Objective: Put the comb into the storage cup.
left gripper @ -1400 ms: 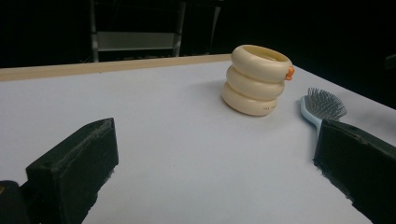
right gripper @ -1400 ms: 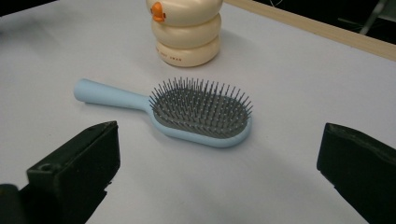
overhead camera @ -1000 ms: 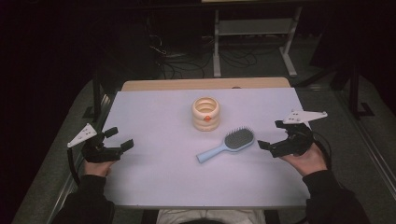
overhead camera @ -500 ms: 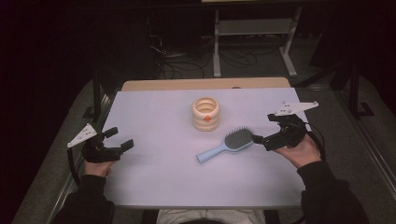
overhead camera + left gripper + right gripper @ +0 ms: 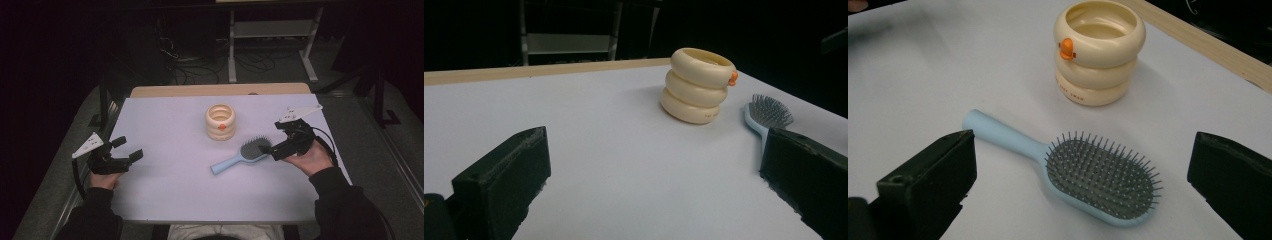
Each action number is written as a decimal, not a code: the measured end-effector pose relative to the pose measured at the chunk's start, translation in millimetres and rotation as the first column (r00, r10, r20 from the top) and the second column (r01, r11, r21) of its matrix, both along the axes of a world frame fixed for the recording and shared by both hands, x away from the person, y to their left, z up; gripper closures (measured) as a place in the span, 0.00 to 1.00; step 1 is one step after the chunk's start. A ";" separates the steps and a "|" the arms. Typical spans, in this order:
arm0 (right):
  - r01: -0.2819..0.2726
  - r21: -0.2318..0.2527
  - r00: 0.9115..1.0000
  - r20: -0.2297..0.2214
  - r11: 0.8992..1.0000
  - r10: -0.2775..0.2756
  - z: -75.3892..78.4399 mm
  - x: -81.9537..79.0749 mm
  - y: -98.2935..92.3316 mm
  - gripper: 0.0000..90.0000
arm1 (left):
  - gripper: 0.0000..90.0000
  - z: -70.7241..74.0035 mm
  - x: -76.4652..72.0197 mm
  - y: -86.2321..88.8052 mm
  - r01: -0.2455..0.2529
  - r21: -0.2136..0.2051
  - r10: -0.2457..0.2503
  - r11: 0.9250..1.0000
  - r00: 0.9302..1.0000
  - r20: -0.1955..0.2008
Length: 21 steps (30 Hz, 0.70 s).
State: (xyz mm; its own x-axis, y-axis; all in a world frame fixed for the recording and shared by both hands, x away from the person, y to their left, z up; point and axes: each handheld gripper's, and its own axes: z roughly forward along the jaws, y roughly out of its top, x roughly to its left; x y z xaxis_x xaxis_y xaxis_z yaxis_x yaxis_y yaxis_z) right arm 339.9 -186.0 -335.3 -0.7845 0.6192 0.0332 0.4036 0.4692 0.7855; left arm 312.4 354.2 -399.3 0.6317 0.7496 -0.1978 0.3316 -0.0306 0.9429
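Over at the left edge of the counter, well away from the cream ringed holder, the left gripper rests low with its jaws spread wide and nothing between them. The holder stands upright near the counter's middle, an orange knob on its top ring. Just right of and nearer than the holder, the blue hairbrush lies bristles up. The right gripper, jaws apart, hovers at the brush head.

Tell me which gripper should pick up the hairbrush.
Right. The right gripper is open beside the hairbrush head, jaws straddling it in the right gripper view. The left gripper is open too, but far across the table.
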 end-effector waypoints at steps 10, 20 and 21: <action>-0.022 -0.008 1.000 -0.010 1.000 0.022 0.2 7.3 11.5 0.00 | 0.00 -0.3 0.1 0.0 0.001 -0.004 -0.001 1.000 1.000 -0.001; -0.040 -0.006 0.999 -0.009 0.999 0.040 1.7 16.7 24.4 0.00 | 0.00 -0.6 0.4 0.1 0.003 -0.002 -0.003 1.000 1.000 -0.003; -0.042 -0.006 0.999 -0.008 0.999 0.042 1.7 17.6 25.8 0.00 | 0.00 -0.6 0.5 0.1 0.004 -0.002 -0.004 1.000 1.000 -0.003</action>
